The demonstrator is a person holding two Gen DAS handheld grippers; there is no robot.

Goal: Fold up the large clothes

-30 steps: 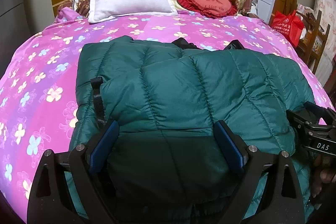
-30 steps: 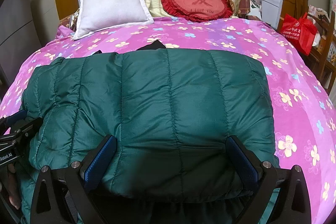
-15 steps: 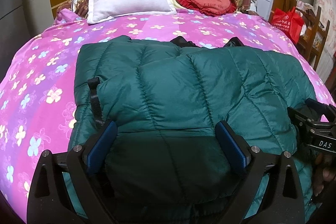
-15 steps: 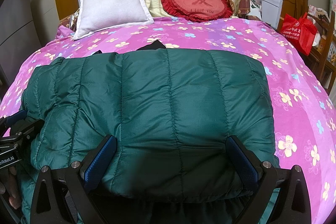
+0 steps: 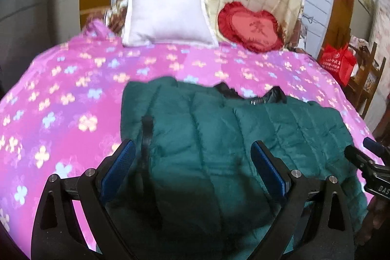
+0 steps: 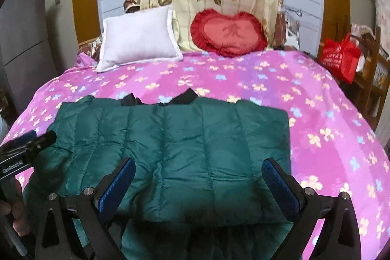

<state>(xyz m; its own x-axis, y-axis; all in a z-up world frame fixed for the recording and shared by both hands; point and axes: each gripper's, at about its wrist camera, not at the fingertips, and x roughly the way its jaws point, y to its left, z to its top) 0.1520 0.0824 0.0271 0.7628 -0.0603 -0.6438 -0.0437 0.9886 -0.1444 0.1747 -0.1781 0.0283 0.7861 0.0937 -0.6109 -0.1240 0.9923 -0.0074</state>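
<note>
What changed: I've pulled both tongs up and back from the green down jacket [image 6: 170, 152]; a second ago their tips sat right at its near folded edge, and now it lies further ahead, with more bedspread showing.
Left tongs [image 5: 192, 162]: released, jaws spread wide, gripping nothing, over the jacket's left part beside its black strap [image 5: 147, 135].
Right tongs [image 6: 198, 177]: released too, wide apart, empty, above the near fold.
Jacket: ahead of and beneath both tongs, resting on the pink floral bedspread [image 6: 316, 101], doubled into a compact rectangle, black lining peeking at its far edge.
Meaning: I judge the fold holds by itself, so this garment looks about finished.
</note>
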